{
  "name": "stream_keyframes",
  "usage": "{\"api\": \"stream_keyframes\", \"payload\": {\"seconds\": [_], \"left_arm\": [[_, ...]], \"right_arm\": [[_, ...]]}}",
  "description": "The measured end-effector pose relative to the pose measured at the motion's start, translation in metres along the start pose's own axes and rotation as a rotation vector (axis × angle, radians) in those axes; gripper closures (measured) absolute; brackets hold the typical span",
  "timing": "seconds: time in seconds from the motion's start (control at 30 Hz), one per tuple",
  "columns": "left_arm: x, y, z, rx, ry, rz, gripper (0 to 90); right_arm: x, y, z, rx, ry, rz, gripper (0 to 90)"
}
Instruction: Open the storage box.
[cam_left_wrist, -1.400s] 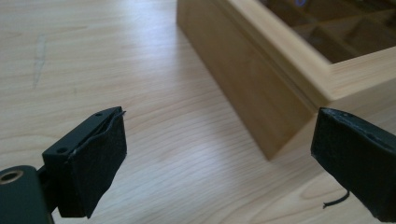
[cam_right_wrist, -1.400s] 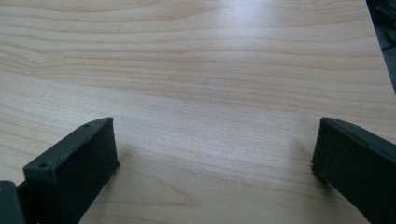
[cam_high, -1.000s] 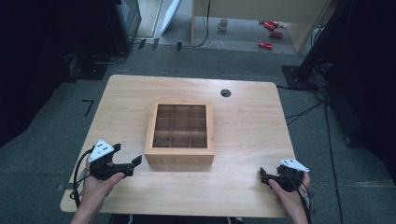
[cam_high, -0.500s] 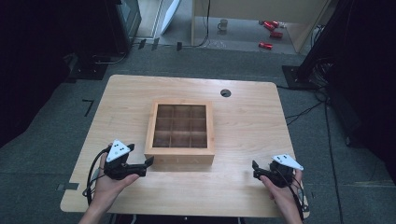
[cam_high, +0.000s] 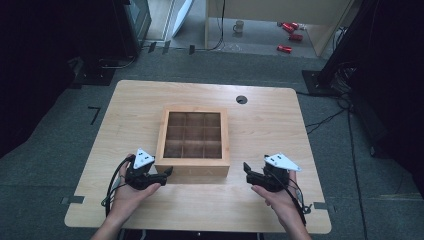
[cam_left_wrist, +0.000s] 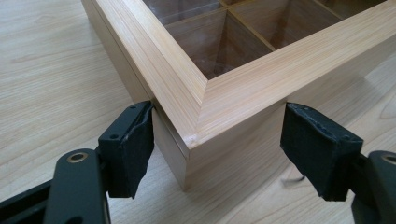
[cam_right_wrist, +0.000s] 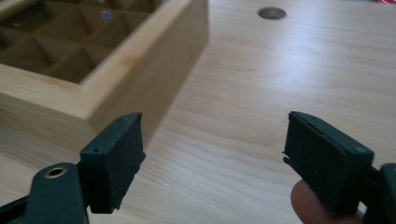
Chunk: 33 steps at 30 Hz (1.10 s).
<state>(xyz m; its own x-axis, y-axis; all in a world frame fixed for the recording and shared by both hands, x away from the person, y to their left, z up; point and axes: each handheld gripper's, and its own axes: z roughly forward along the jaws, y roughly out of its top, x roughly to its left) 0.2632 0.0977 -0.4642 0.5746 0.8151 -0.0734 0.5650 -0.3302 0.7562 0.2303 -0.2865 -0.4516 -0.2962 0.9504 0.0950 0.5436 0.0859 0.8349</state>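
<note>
box (cam_high: 193, 141) sits mid-table (cam_high: 140, 100), nine empty cells under a framed lid. i've got the left gripper (cam_left_wrist: 217, 140) spread wide, straddling its near left corner, one pad at the side face. my right gripper (cam_right_wrist: 212, 158) is open too, short of the near right corner, nothing held. i judge this the approach step; next i need both sets of jaws squared on the corners before closing.

Wood table (cam_high: 260, 210) w/ compartment box (cam_high: 192, 167)
</note>
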Motion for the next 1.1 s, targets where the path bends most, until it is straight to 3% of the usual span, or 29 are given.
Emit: {"api": "stream_keyframes", "payload": {"seconds": [0.03,0.07,0.23,0.4,0.77,1.07,1.1], "left_arm": [[0.0,-0.001,0.0,-0.002,-0.002,0.001,27.7],[0.0,-0.001,0.0,-0.002,-0.002,0.001,28.5],[0.003,-0.005,-0.001,-0.006,-0.003,-0.001,35.3],[0.008,-0.009,-0.003,-0.019,-0.034,-0.024,40.0],[0.01,-0.01,-0.007,-0.023,-0.036,-0.029,45.6],[0.011,-0.01,-0.009,-0.065,-0.044,-0.023,46.9],[0.01,-0.008,-0.011,-0.079,-0.044,-0.024,47.2]], "right_arm": [[0.01,0.006,0.003,-0.01,0.025,-0.012,20.9],[0.01,0.006,0.003,-0.01,0.025,-0.012,20.9],[0.037,0.016,0.016,-0.018,0.084,-0.054,22.5],[0.051,0.013,0.022,-0.011,0.12,-0.079,22.5],[0.056,-0.01,0.036,0.039,0.156,-0.097,24.7],[0.061,-0.011,0.036,0.014,0.165,-0.105,30.9],[0.06,-0.011,0.036,0.001,0.176,-0.083,32.4]]}}
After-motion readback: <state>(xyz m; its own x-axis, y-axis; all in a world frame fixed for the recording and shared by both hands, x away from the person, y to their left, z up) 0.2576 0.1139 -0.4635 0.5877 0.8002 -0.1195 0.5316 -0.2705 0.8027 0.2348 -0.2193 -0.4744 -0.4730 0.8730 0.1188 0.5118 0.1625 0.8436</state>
